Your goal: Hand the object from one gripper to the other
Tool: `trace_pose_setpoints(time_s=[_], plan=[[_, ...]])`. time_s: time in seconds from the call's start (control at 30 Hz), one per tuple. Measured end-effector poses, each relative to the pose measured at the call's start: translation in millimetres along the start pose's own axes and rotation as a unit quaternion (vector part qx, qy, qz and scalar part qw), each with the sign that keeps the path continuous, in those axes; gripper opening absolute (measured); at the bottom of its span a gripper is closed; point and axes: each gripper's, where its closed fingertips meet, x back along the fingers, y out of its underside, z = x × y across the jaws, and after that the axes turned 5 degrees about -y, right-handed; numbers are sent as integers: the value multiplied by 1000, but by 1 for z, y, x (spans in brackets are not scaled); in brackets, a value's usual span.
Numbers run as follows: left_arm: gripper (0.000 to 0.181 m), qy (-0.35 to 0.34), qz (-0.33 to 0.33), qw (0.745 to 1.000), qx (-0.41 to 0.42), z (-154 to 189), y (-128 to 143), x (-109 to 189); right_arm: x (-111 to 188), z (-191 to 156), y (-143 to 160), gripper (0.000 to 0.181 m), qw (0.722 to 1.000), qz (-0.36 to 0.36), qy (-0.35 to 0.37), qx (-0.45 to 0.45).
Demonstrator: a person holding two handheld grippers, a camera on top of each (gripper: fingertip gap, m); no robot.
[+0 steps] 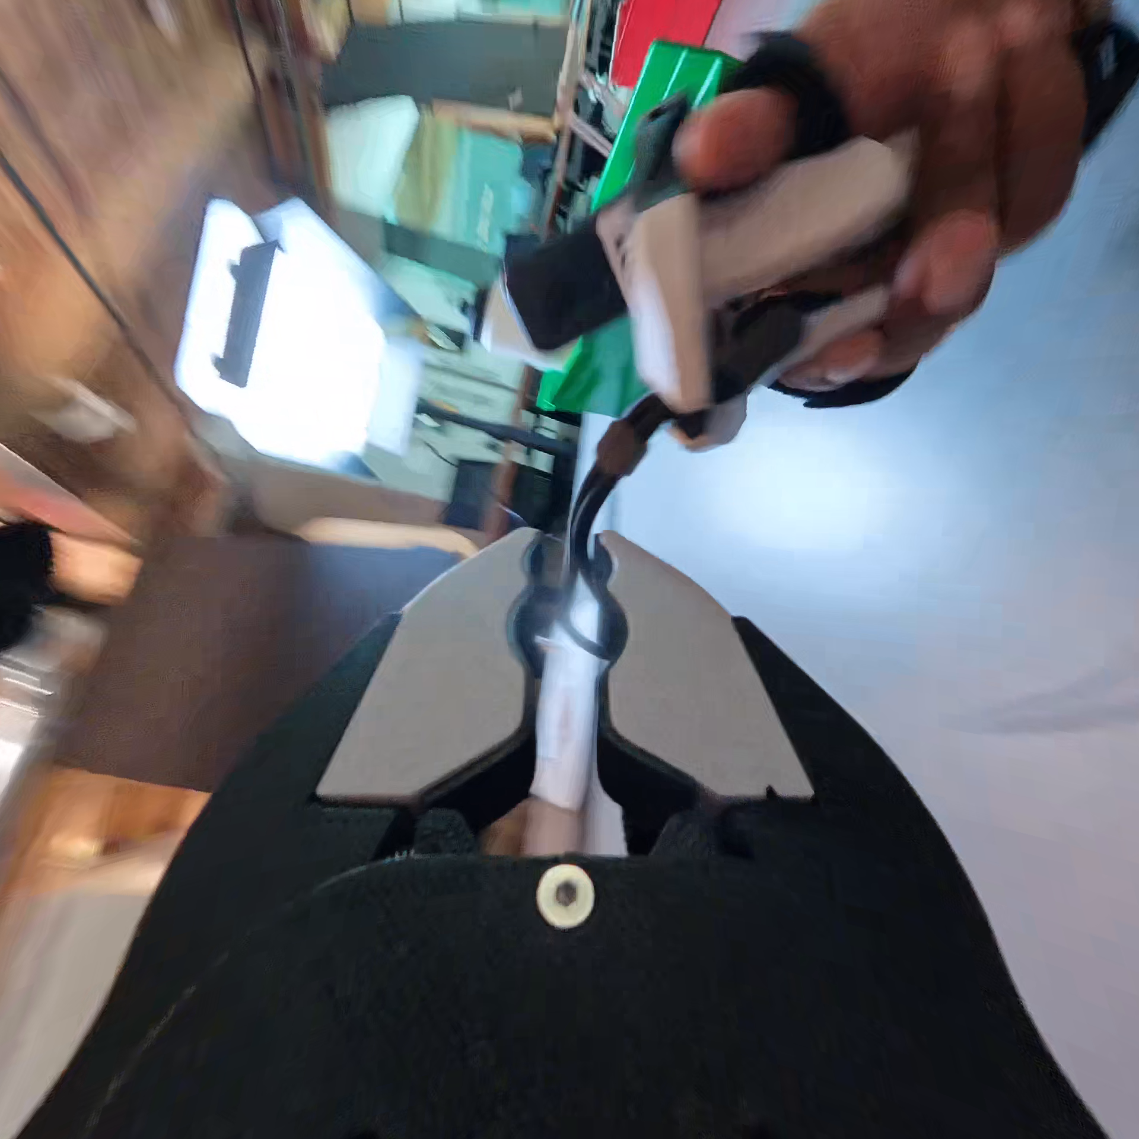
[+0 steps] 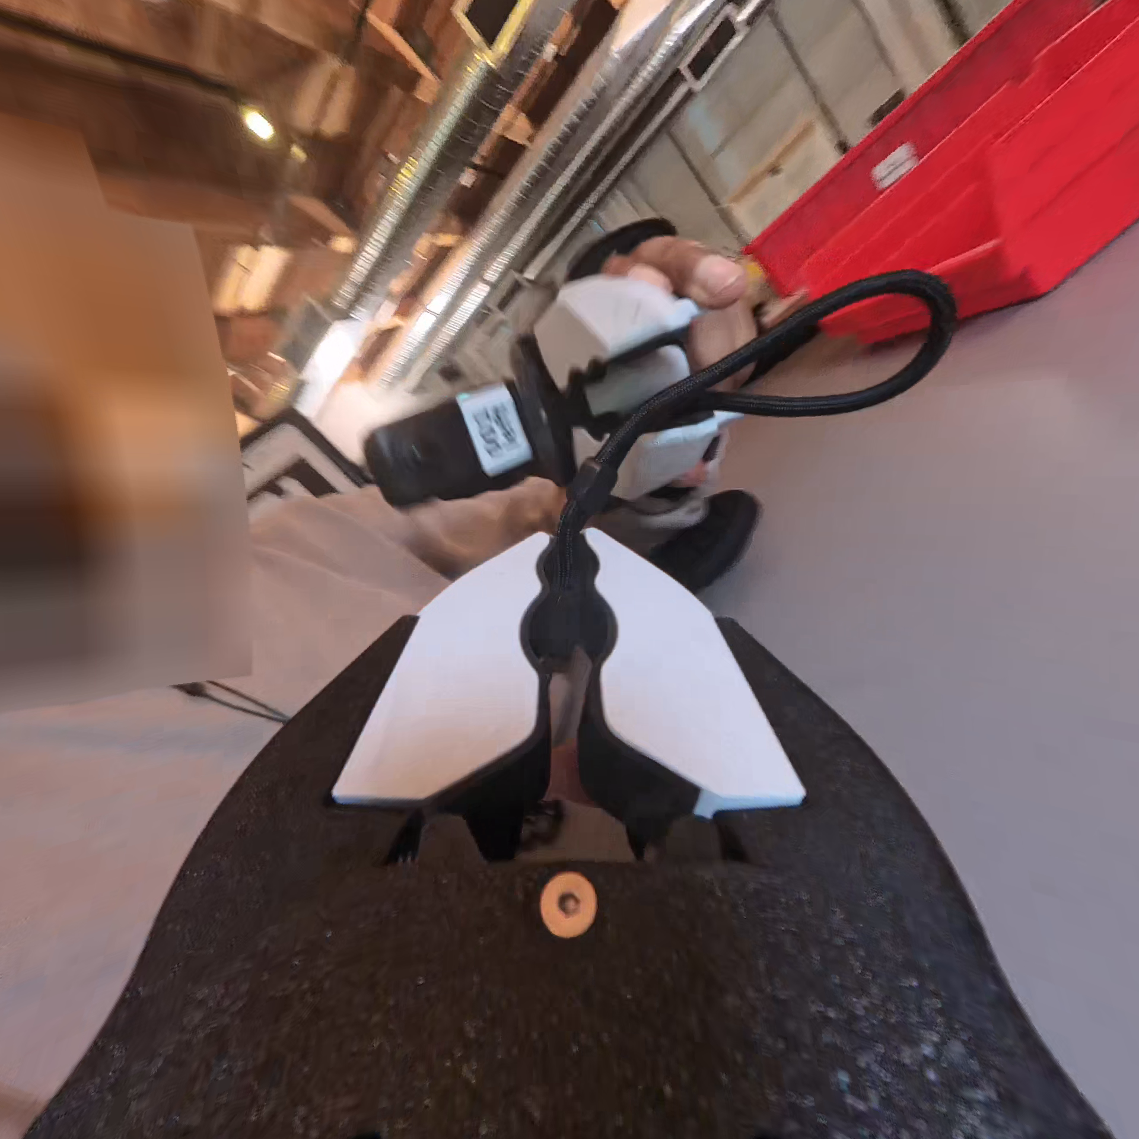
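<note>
A black braided cord forms a loop on the right of the right wrist view. My right gripper is shut on the cord's joined end. My left gripper is shut on the same cord, which rises from its tips to the other gripper. The right gripper, held by a hand, shows in the upper right of the left wrist view. The left gripper shows behind the loop in the right wrist view, held by a hand. Both views are motion-blurred.
A grey table top lies under both grippers and also shows in the left wrist view. A red bin stands at its far right. Green boxes and shelving stand behind the hand.
</note>
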Motion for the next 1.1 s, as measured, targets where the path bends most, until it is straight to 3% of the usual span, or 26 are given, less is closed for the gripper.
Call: trace_pose_setpoints(time_s=[0.03, 0.1, 0.13, 0.23, 0.33, 0.37, 0.4, 0.43, 0.5, 0.53, 0.6, 0.63, 0.67, 0.7, 0.8, 0.87, 0.93, 1.07, 1.1], plan=[[25, 28, -11, 996, 89, -3, 7, -2, 4, 6, -1, 3, 998, -15, 42, 54], [30, 71, 10, 958, 276, -13, 11, -1, 16, 20, -8, 3, 975, -43, 139, 171], [28, 94, 30, 923, 373, -20, 11, 0, 23, 25, -13, 3, 953, -57, 185, 233], [28, 185, 84, 758, 619, -30, 10, 2, 42, 36, -26, 3, 862, -101, 298, 397], [38, 260, 122, 596, 750, -26, 5, -1, 49, 43, -31, 3, 766, -147, 370, 505], [42, 278, 133, 557, 771, -23, 1, -3, 49, 46, -32, 3, 733, -163, 394, 530], [45, 295, 135, 540, 776, -17, -5, -5, 48, 49, -31, 3, 706, -178, 410, 549], [49, 312, 130, 542, 770, -8, -13, -6, 48, 52, -31, 4, 675, -191, 432, 566], [47, 321, 108, 582, 739, 7, -24, -12, 49, 59, -29, 4, 601, -237, 464, 606], [36, 307, 96, 611, 723, 10, -24, -16, 49, 63, -27, 4, 564, -261, 472, 625], [7, 285, 73, 664, 688, 14, -20, -20, 46, 65, -24, 4, 527, -276, 474, 649], [5, 280, 66, 684, 671, 14, -17, -20, 45, 65, -25, 4, 533, -271, 475, 645], [4, 272, 65, 699, 658, 11, -15, -18, 45, 63, -26, 4, 558, -255, 473, 633], [4, 261, 67, 714, 647, 7, -12, -17, 45, 61, -28, 7, 600, -234, 465, 607], [4, 227, 93, 740, 626, -12, -5, -8, 39, 50, -24, 43, 797, -154, 377, 445], [4, 221, 131, 736, 626, -27, -4, 1, 34, 31, -23, 52, 912, -86, 263, 301], [4, 239, 198, 702, 641, -41, -11, 14, 37, 18, -27, 54, 967, -33, 171, 185], [4, 332, 346, 556, 679, -62, -36, 49, 32, 16, 1, 58, 991, -72, 63, 94], [4, 353, 363, 530, 680, -62, -41, 54, 25, 10, 9, 58, 995, -78, 20, 61]])
